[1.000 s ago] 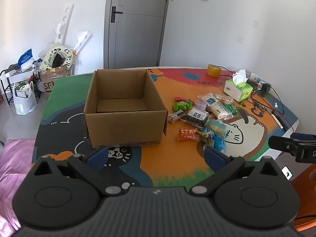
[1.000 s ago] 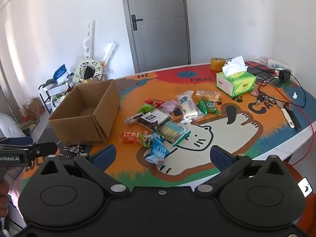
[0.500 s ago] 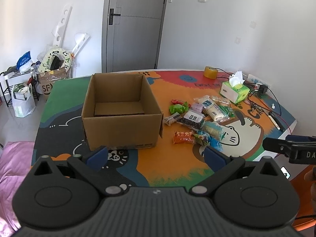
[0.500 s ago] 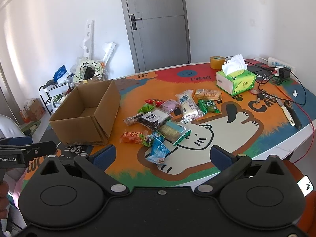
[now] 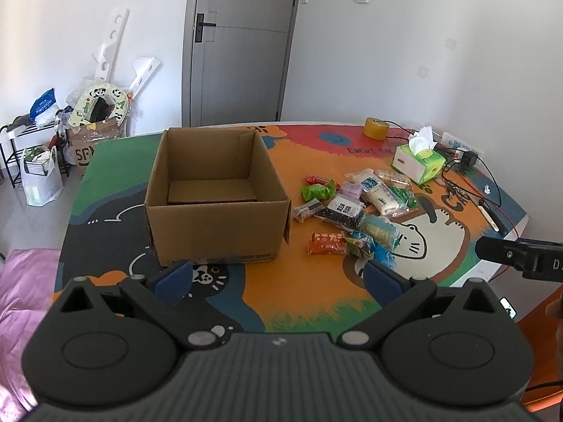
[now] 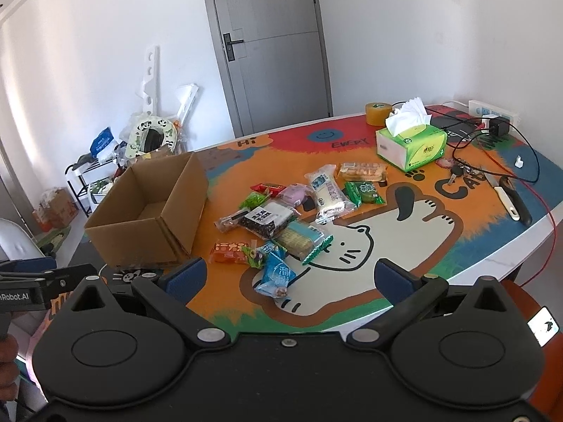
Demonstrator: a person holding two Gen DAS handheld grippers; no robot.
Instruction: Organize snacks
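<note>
Hovering with fingers spread, both grippers face one box and twelve snacks

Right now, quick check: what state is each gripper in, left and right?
Left gripper: open, jaws wide apart, holding nothing, short of the cardboard box.
Right gripper: open, jaws wide apart, holding nothing, above the table edge near the blue snack packet.

Cardboard box: near wall hides the front of its floor. Snack pile: packets overlap, print too small to read. Right gripper cut by the picture's right edge, its tips out of view. Left gripper cut by the left edge. Table's near edge hidden behind the gripper bodies.
</note>
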